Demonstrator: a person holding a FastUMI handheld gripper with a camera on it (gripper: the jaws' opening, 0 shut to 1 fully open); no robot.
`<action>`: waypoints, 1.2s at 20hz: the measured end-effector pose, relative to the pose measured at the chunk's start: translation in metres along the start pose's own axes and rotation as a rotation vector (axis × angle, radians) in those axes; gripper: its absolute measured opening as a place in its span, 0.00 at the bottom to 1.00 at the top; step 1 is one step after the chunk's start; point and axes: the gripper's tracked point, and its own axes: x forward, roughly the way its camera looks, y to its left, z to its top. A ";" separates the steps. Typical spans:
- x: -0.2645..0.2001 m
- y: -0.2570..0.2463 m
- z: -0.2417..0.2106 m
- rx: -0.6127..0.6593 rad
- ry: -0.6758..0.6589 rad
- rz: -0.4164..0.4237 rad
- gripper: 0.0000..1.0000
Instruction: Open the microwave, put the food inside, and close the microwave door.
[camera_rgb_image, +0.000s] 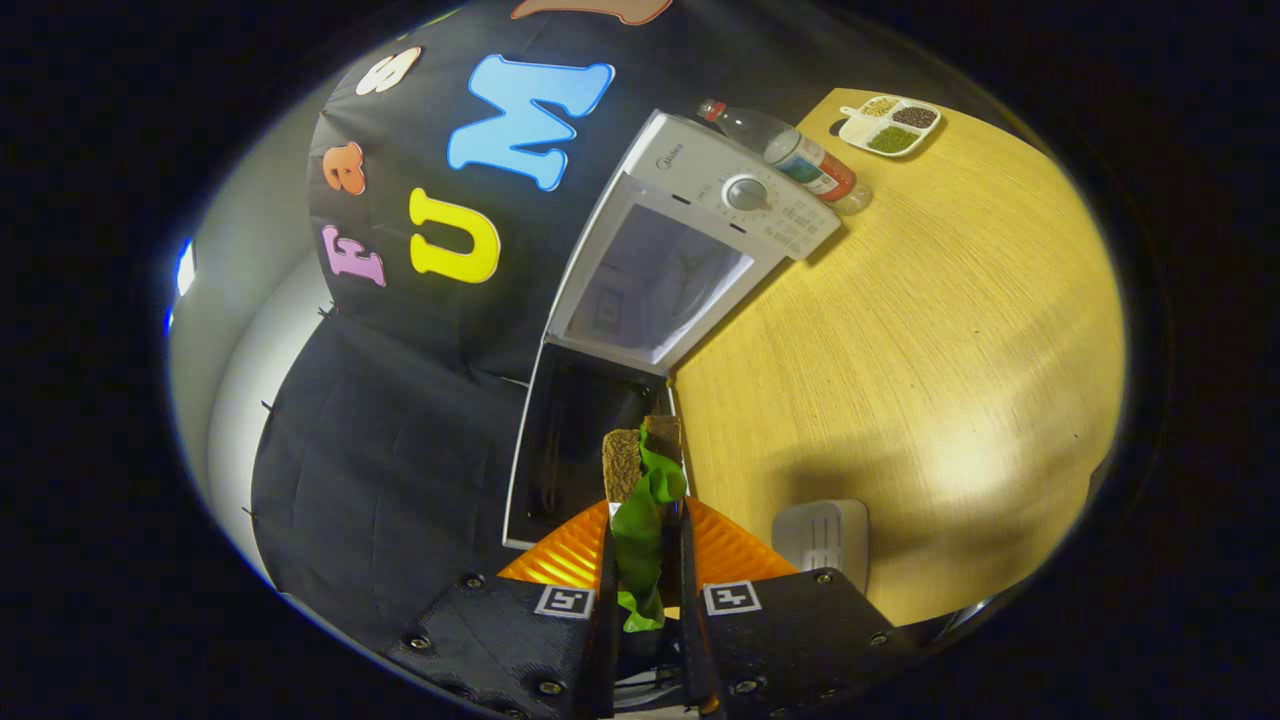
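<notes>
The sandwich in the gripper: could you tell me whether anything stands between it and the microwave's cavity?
Nothing visible does. The gripper is shut on the sandwich, the microwave door hangs fully open just ahead of the fingers, and the lit cavity beyond it looks unobstructed.

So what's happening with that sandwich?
A person's handheld tongs are squeezing a sandwich with green lettuce sticking out. The microwave sits on the wooden table with its door already swung open. The sandwich is held up just in front of the door, not inside yet.
</notes>
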 end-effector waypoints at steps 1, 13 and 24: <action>0.010 0.005 0.007 0.007 -0.026 0.012 0.25; 0.123 0.033 0.070 -0.038 -0.251 0.107 0.25; 0.204 0.007 0.135 0.009 -0.479 0.082 0.26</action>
